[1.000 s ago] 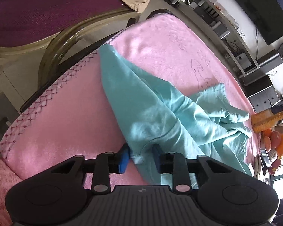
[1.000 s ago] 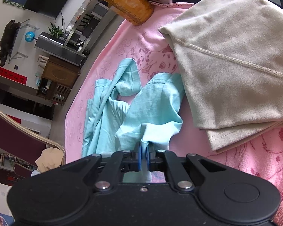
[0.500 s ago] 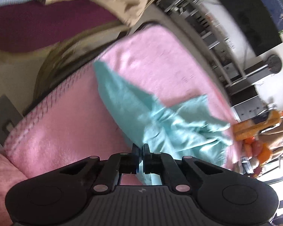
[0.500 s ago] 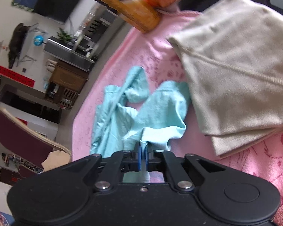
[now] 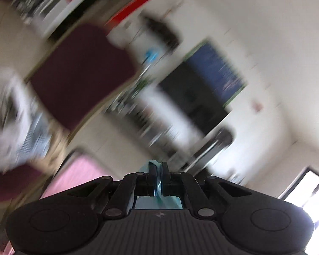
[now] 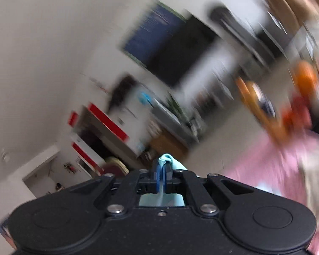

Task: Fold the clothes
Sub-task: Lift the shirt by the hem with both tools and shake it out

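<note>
Both views are heavily blurred and tilted up toward the room. My left gripper (image 5: 158,165) is shut on the teal garment (image 5: 152,163); only a small fold shows above the fingertips and a patch below them. My right gripper (image 6: 162,166) is shut on another part of the teal garment (image 6: 176,164), a bunched tip poking out above its blue pads. The rest of the garment hangs out of sight below both grippers. The pink table cover (image 5: 78,174) shows at lower left in the left wrist view, and the pink table cover (image 6: 272,161) at lower right in the right wrist view.
A maroon chair back (image 5: 80,74) stands at left with blurred clothes (image 5: 17,131) heaped beside it. A beige folded garment (image 6: 316,170) lies at the right edge. An orange container (image 6: 257,104) and fruit (image 6: 306,78) sit at the table's far side. A dark TV (image 6: 180,48) hangs on the wall.
The left gripper closed on the teal garment. Both grippers then swung sharply upward with it, so the table dropped out of view and the room wall fills both views.
</note>
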